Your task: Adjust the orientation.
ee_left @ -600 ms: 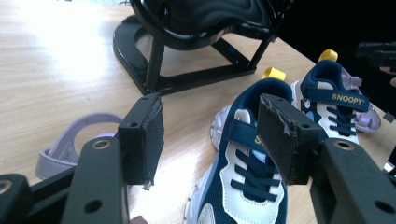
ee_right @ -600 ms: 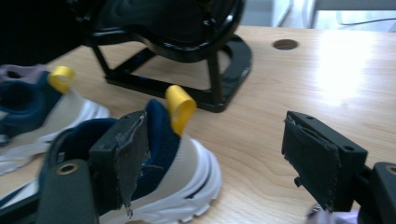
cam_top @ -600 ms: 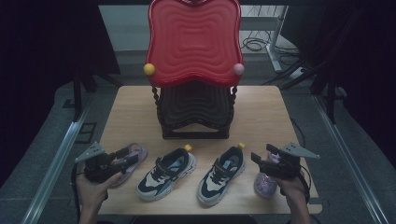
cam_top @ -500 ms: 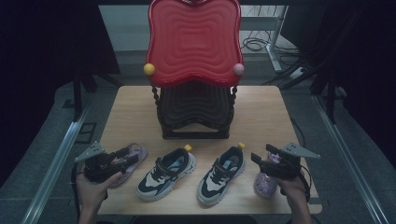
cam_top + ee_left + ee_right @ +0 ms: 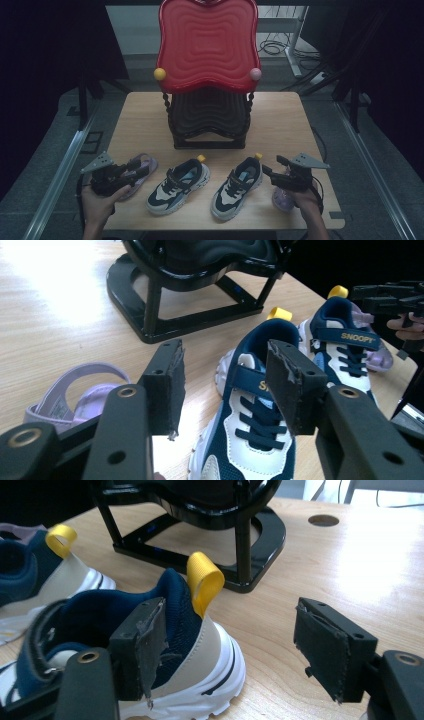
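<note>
Navy and white children's sneakers with yellow heel loops lie side by side on the near part of the light wooden table (image 5: 140,120), between the two grippers. The left gripper (image 5: 131,169) has its jaws wide apart and holds nothing; in the left gripper view its pads (image 5: 172,385) frame the left sneaker (image 5: 178,184), which lies just ahead of them with its strap and laces facing up. Beside and partly under this gripper lies a lilac sandal (image 5: 141,165) with an open ankle strap, touching the table only.

The right gripper (image 5: 272,167) also stands open and empty. In the right gripper view its left pad (image 5: 145,645) is in front of the heel of the right sneaker (image 5: 238,186); whether it touches I cannot tell, and the other pad is well apart from the shoe over bare wood. A second lilac sandal (image 5: 281,198) lies under the hand that holds this gripper.

Farther back on the table stands a black ribbed rack (image 5: 209,117), carrying a red wavy plastic tray (image 5: 207,42) with a yellow knob (image 5: 159,74) and a pink knob (image 5: 255,74). No shoe is on the tray or in the rack.
</note>
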{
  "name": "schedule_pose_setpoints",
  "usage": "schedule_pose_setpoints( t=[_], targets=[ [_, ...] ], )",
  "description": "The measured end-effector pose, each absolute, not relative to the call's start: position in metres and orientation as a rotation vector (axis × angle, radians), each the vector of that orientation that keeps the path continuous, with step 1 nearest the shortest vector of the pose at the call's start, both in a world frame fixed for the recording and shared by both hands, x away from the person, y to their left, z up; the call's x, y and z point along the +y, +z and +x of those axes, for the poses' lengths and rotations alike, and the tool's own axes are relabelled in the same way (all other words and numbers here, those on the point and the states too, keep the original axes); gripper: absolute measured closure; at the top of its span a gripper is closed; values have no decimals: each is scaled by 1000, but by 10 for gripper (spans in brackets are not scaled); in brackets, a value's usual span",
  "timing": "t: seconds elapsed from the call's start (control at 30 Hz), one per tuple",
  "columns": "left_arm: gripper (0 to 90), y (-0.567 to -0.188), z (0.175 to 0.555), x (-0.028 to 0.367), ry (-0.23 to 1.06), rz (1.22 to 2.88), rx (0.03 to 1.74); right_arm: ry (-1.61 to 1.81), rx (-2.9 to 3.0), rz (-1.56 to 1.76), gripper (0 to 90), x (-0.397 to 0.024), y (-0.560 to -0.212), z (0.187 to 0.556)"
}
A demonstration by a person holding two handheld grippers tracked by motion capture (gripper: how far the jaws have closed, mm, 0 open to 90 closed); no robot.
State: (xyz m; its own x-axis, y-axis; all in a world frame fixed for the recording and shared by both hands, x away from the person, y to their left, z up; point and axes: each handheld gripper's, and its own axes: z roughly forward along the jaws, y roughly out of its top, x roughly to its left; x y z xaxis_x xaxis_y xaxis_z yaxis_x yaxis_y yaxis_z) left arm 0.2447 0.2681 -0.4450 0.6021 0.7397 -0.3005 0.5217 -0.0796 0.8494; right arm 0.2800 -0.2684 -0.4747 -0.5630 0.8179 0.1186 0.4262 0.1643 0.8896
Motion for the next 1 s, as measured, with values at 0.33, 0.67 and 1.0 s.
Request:
schedule_pose_setpoints(
  t=[0.33,0.67,1.0],
  targets=[
    [693,-442,245,268,286,1752,1031,1394,1973,1214,307,-279,-472,272],
    [892,-432,244,259,334,1800,1025,1420,2003,1125,304,-277,-461,278],
    [900,-437,234,275,386,1819,1124,1388,2024,1146,297,-271,-470,278]
  ],
)
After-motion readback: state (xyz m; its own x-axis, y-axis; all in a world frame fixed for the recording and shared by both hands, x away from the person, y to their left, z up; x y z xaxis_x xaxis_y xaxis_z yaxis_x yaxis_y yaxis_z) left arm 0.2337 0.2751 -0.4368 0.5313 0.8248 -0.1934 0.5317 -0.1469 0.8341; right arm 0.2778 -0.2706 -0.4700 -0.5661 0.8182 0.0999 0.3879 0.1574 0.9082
